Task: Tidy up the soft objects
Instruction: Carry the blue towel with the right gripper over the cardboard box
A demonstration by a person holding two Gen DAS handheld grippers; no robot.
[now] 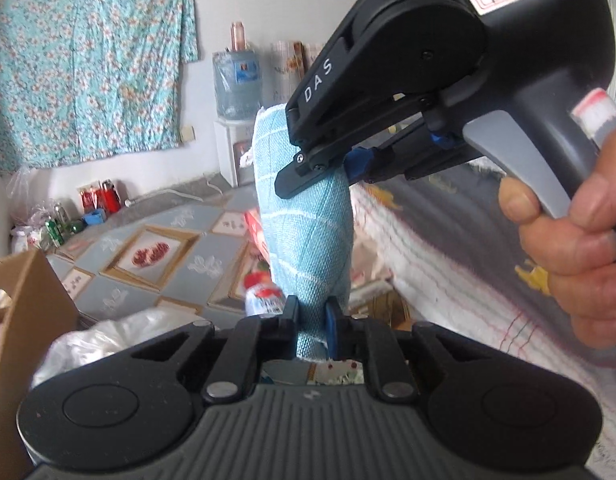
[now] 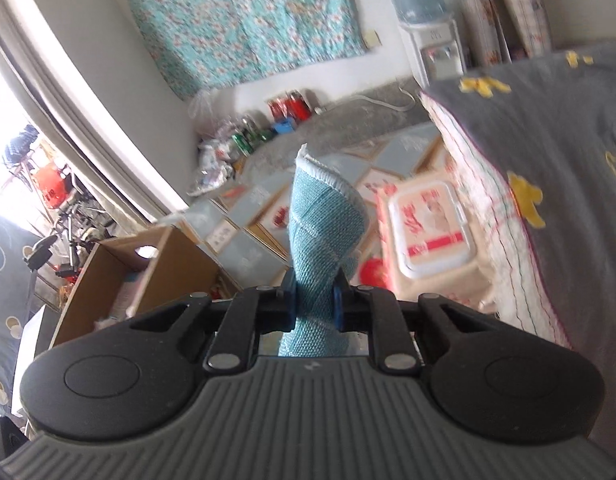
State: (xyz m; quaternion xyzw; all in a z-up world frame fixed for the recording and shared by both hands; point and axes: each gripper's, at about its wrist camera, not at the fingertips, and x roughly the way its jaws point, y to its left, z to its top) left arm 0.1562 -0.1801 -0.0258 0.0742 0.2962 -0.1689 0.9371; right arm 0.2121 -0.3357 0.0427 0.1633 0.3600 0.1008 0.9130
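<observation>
a light blue woven cloth with thin white grid lines hangs in the air, stretched between the two grippers. the left gripper has its jaws pressed tight on one end of the cloth, which bunches narrow where the pads pinch it. farther along the cloth, the right gripper comes in from the side and clamps the other end; a hand squeezes its grey trigger.

in the right wrist view the right gripper has its jaws pinching the cloth too, and the fabric twists above the pads, ending in a white stitched edge.

beneath the cloth lies a patterned floor mat in grey and cream. a brown cardboard box stands open to the left of the cloth. a pack of wet wipes lies to the right of the cloth, just beside a bed with a grey blanket. beyond the cloth, a floral teal sheet hangs on the wall and a water dispenser stands near it.
</observation>
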